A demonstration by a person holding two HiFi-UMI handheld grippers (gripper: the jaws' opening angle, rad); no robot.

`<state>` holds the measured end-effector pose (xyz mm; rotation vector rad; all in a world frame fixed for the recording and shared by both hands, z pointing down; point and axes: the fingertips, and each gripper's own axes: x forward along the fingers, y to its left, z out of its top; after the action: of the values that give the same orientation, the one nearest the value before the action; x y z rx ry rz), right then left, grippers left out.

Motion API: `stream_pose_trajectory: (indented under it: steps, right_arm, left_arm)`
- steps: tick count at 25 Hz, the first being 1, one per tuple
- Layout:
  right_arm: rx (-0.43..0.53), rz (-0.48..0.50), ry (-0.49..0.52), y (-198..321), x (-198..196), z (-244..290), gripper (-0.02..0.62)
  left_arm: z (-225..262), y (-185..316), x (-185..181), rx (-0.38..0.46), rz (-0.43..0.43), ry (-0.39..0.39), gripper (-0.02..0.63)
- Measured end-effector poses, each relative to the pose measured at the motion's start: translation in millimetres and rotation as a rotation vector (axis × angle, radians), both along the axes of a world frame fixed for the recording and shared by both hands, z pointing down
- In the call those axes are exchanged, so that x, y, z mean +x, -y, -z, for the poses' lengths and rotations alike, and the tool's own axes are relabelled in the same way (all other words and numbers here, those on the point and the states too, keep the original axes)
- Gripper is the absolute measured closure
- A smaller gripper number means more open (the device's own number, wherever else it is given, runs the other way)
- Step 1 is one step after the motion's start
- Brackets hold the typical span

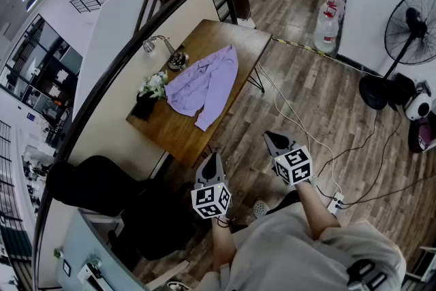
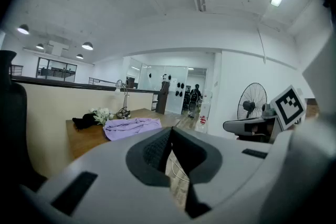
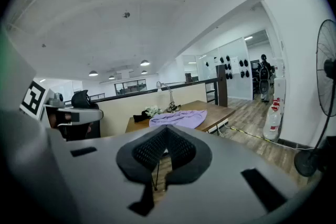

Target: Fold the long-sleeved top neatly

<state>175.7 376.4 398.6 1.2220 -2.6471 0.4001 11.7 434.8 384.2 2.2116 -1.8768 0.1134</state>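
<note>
Stood well back from the table [image 1: 178, 134], on the wood floor, both grippers held out level-ish and aimed toward it. Held the left gripper [image 1: 213, 156] clenched, jaws together with nothing between them. Held the right gripper [image 1: 268, 136] clenched likewise, empty, just beside the left and touching neither it nor the table. Found the top [image 1: 204, 85], lilac and long-sleeved, lying rumpled and unfolded across the middle of the table, one end reaching toward the edge nearest the grippers. Found flowers [image 1: 155, 84] and a black cloth [image 1: 143, 108] just beside the top on its far side, by the partition, and a lamp [image 1: 158, 43] near them. Spotted a fan [image 1: 409, 31] off to the right, well apart from the table.
</note>
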Motion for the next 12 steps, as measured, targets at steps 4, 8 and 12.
stream_pose_trajectory:
  steps: [4,8,12]
  right_arm:
    - [0.009,0.008,-0.003,-7,-10,5,0.591]
    - [0.024,0.014,-0.013,-14,-17,9,0.591]
    - [0.029,0.012,-0.028,-21,-20,9,0.591]
  left_arm:
    - [2,-5,-4,0.005,0.000,-0.001,0.583]
    - [7,-10,-6,0.021,-0.003,-0.004,0.583]
    - [6,-16,-9,0.027,0.001,-0.010,0.583]
